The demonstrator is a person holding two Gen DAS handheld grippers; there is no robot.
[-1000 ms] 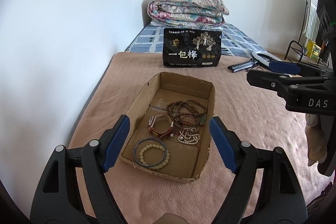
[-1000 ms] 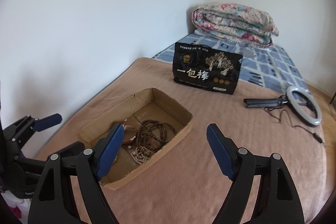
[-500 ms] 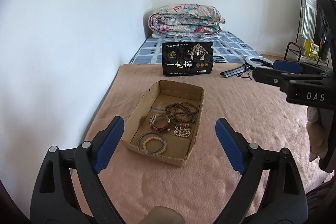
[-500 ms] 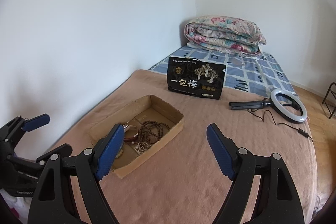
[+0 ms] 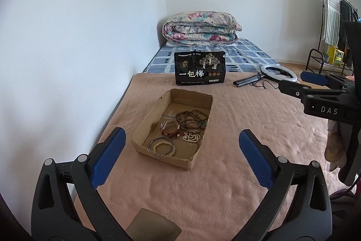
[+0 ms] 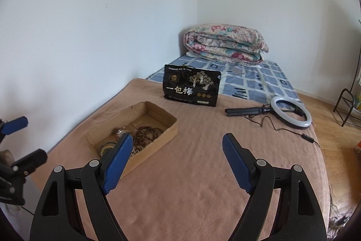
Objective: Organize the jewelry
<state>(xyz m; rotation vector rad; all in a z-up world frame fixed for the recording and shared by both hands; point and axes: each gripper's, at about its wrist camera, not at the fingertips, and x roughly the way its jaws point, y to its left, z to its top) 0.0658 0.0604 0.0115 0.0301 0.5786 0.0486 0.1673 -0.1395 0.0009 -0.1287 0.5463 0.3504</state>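
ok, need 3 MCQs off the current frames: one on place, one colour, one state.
1. Where do the bead bracelets lie?
A on the floral quilt
B in the brown cardboard box
C on the wooden floor
2. What colour is the printed snack bag?
A black
B red
C green
3. The left tool is:
A shut on a bracelet
B shut, empty
C open, empty

Key: B, the bead bracelets sit inside the brown cardboard box; A, the printed snack bag is black; C, the left tool has just been opening, with nothing between its pads.
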